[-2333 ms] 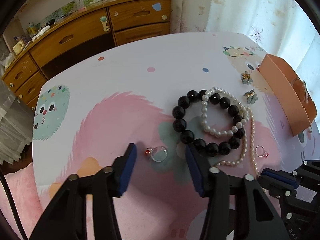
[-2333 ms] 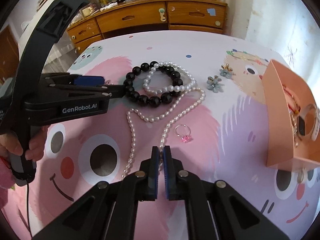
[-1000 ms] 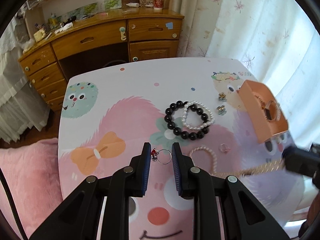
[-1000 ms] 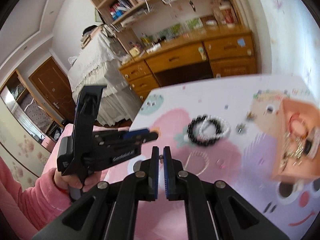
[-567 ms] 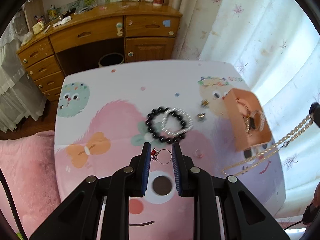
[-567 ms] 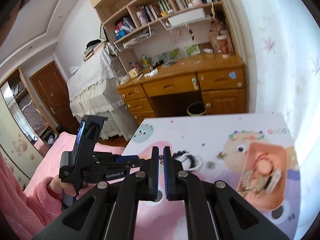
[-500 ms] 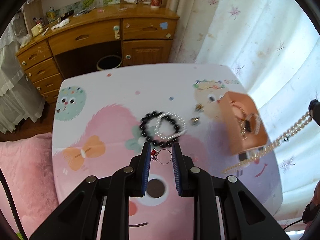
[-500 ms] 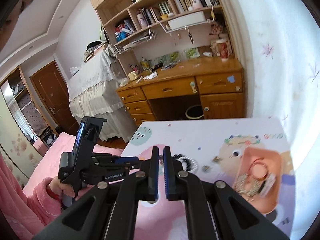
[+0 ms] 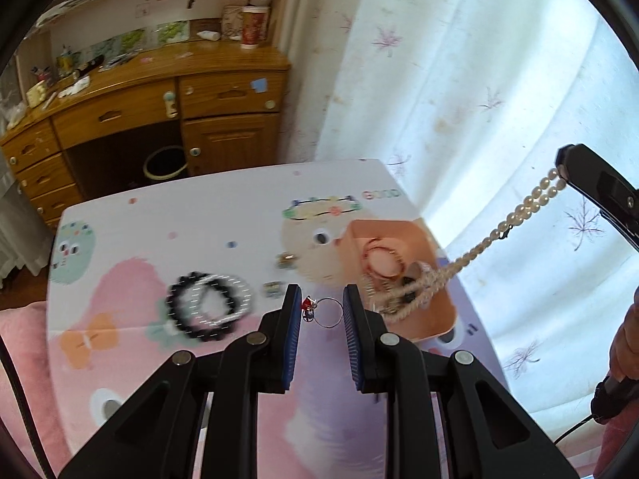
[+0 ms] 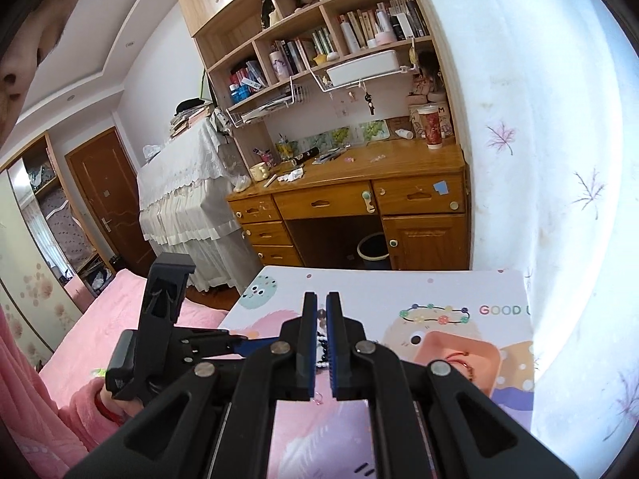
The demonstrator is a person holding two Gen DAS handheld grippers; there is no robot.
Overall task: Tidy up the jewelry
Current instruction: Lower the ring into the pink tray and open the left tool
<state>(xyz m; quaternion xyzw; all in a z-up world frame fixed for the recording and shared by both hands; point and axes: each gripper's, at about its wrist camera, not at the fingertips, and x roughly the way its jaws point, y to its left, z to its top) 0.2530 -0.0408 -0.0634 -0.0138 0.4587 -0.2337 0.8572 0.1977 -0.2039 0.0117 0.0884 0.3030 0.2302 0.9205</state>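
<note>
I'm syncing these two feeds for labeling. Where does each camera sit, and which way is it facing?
Left wrist: on the left gripper, looking down at the table; its jaws pinch a ring, the right gripper dangles a pearl necklace into the orange box.
Right wrist: on the right gripper, facing the wooden desk; the left gripper and a pink sleeve show.
Shared: table, box, desk.

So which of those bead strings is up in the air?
The long pearl necklace, hanging from the right tool into the orange box; the black bracelet lies on the table.
</note>
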